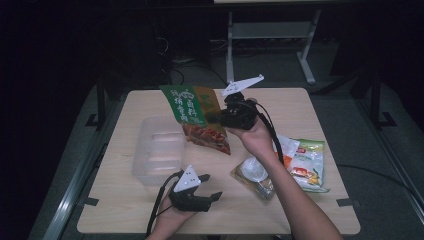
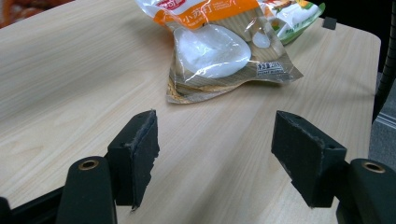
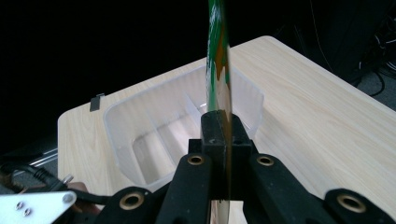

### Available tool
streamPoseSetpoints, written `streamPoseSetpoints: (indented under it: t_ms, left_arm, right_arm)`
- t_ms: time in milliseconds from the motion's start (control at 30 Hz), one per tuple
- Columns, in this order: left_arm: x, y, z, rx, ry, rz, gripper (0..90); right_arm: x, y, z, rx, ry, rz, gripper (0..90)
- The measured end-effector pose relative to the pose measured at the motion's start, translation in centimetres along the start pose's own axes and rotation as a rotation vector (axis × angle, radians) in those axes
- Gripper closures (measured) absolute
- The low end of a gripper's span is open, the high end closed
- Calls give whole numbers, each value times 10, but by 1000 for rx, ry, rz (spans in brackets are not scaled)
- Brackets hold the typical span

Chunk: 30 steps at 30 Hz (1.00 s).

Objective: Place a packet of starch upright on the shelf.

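Right gripper [image 1: 216,118] clamps a green snack bag [image 1: 192,106], held up over the table beside a clear plastic tub [image 1: 150,170]. Left gripper [image 1: 210,187] rests w/ jaws wide apart, nothing between; other snack packs [image 1: 305,162] lie at table's right

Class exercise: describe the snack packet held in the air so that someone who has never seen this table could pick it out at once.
Start at the light wooden table and find the clear plastic container on its left half. Just above it, the right gripper pinches the green-topped snack packet by its edge. Unlike the two packets lying flat at the right, it hangs in the air, green above and reddish-orange below.
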<state>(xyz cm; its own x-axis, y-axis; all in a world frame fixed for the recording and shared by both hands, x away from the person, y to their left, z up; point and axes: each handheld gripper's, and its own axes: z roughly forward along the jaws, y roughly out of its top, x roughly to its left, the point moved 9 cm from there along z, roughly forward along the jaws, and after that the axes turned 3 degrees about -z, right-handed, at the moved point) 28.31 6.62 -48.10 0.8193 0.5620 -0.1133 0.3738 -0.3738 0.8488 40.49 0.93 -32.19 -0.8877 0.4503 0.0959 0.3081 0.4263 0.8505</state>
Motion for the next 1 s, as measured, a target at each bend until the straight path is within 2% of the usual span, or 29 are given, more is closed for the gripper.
streamPoseSetpoints:
  t_ms: [67, 233, 267, 300, 400, 533, 767, 900, 1000]
  left_arm:
    - [-1, 0, 0, -7, 0, -5, 312]
    - [0, -1, -1, -6, 3, -2, 310]
    - [0, -1, -1, -2, 6, 8, 309]
    - [-1, -1, -1, -5, 4, -4, 309]
    - [-1, -2, -1, 1, 10, 13, 308]
    - [-4, -3, 0, 3, 4, 9, 307]
    - [-4, -3, 0, -1, -2, 6, 305]
    - [-2, -2, 0, 7, -11, -4, 305]
    - [-2, -3, 0, 15, -12, 3, 305]
  right_arm:
    - [1, 3, 4, -1, 6, 7, 898]
    - [5, 14, 17, -7, 12, -9, 898]
    - [6, 16, 21, -9, 18, -7, 898]
    - [6, 18, 24, -9, 21, -10, 899]
    - [9, 26, 38, -13, 34, -18, 898]
    - [10, 33, 46, -25, 37, -21, 898]
    - [3, 46, 65, -40, 30, -18, 898]
    - [-1, 52, 79, -35, 29, -20, 898]
    - [-3, 56, 90, -34, 30, -26, 898]
